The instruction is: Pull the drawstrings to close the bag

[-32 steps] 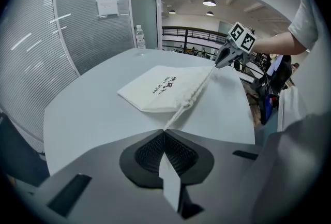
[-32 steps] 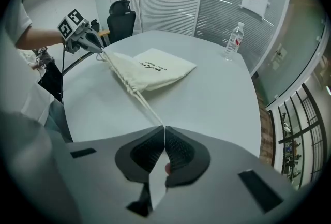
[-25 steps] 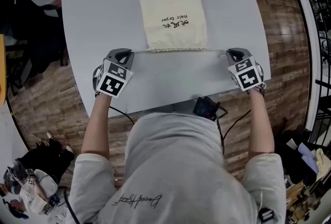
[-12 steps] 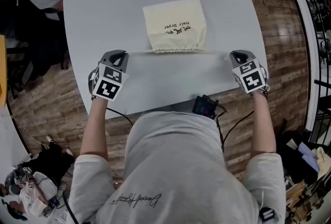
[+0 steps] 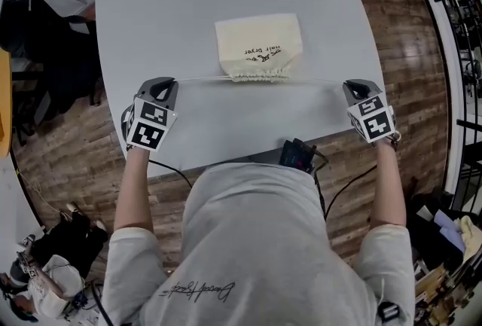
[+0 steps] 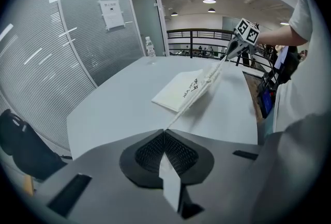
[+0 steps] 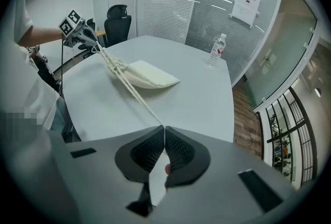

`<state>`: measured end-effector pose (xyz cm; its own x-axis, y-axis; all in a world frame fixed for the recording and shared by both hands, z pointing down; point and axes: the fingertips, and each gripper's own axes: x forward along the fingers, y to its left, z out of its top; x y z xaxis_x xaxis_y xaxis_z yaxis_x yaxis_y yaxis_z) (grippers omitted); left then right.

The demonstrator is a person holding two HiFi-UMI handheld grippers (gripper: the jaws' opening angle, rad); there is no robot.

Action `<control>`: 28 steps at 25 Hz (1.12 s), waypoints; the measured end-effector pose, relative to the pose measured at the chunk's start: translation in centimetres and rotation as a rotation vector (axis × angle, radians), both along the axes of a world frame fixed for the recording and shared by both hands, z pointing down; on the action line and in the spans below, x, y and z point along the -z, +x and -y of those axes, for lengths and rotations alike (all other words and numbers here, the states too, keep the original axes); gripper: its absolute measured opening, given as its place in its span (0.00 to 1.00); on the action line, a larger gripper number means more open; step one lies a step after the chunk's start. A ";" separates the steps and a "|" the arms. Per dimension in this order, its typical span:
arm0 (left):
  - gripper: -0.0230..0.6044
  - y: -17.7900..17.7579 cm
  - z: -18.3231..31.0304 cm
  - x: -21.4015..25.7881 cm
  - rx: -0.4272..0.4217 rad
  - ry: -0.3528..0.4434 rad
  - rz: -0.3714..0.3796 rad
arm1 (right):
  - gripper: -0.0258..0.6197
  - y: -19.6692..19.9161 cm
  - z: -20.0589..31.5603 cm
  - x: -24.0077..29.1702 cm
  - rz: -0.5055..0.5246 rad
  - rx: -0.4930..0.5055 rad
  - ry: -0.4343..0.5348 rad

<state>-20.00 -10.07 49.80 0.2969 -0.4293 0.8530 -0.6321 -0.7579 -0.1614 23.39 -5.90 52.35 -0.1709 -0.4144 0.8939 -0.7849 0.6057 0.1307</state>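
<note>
On the middle of the grey surface (image 5: pixel 151 8) lies the cream bag (image 5: pixel 258 42), flat, print side up, its mouth toward me. That near edge already looks puckered narrower than the body. My left claw (image 5: pixel 167 82) is pressed together on the left drawstring (image 5: pixel 202 79), and my right claw (image 5: pixel 352 85) is pinching the right drawstring (image 5: pixel 316 80) the same way. Both cords run taut in almost one straight line from the mouth out to my tips. I judge the closing well along but not finished, so the rest of the pull should be even and opposite — outward on both sides at once, low and level with the mouth. Nothing pins the bag, and it looks light, so a stronger tug from one hand would drag it sideways or tip the mouth up instead of gathering it. Each cord is thin and caught right at the front of the pads, so I want a firm pinch and no jerk, or it may slide out. A water bottle (image 7: pixel 217 48) stands near the far edge, well apart from the bag. A small black device (image 5: pixel 300 156) with cables sits at the near edge between my arms, on my side of the cords — I should not let a slack cord snag on it. A black chair (image 7: pixel 118 21) stands off the surface beyond my left hand. Nothing lies between either claw and the bag.
</note>
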 end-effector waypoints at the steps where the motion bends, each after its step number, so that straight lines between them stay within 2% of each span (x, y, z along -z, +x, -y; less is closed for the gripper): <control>1: 0.05 -0.2 0.0 0.2 0.005 -0.001 -0.003 | 0.08 0.2 0.0 0.2 0.001 -0.001 0.002; 17: 0.05 -2.0 -0.6 1.8 0.001 0.039 0.034 | 0.08 3.7 -1.4 1.8 -0.009 -0.015 0.009; 24: 0.05 -2.1 -1.1 2.4 0.003 0.041 0.002 | 0.08 4.4 -1.9 2.4 0.009 -0.015 0.006; 28: 0.05 -1.3 -1.3 3.4 -0.013 0.061 -0.009 | 0.08 4.6 -1.6 2.6 -0.012 -0.013 0.036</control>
